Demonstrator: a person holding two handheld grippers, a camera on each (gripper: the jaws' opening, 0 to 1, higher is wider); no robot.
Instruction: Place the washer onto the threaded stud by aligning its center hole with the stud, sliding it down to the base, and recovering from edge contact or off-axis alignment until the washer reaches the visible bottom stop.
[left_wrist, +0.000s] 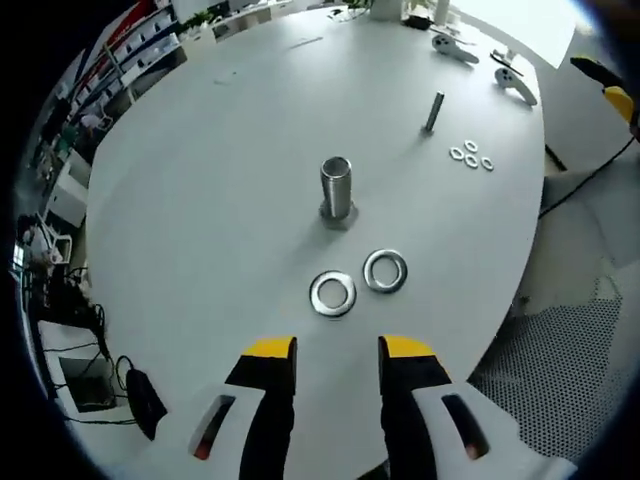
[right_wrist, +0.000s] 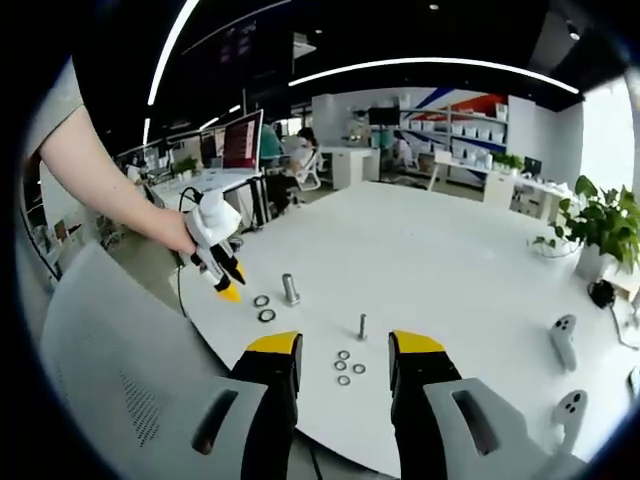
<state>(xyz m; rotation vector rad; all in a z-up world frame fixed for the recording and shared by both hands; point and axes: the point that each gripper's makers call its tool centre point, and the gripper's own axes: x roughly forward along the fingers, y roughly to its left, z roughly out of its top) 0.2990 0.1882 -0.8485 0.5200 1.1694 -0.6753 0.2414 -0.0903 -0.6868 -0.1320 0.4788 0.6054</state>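
Left jaws: the left gripper (left_wrist: 337, 352), black with yellow tips, rises from the bottom centre of the left gripper view; jaws stand apart with nothing between them. It also appears at the left of the right gripper view, held in a person's hand (right_wrist: 188, 232).

Right jaws: the right gripper (right_wrist: 345, 350) stands at the bottom centre of the right gripper view, jaws parted and empty, well back from the work.

Washers: two large flat silver steel washers lie flat on the round white table (left_wrist: 200, 180), just above the left jaws. The nearer washer (left_wrist: 333, 294) sits centre frame; the second washer (left_wrist: 385, 271) lies just beside it to the upper right; I cannot tell whether they touch.

Stud: the thick threaded silver stud (left_wrist: 336, 187) stands upright on its base, above the washers, near them but apart. Nothing is on it.

Other hardware: a slim upright bolt (left_wrist: 433, 112) and three small washers (left_wrist: 471, 156) at upper right.

Handling judgement: the washer looks rigid, light, smooth and slippery; lying flat, it offers little edge. Likely best pinched across the outer rim, or tipped up first, keeping the hole clear.

Risk: it may skid on the table or catch the stud's top thread if tilted.

Progress: task not begun; no washer is lifted.
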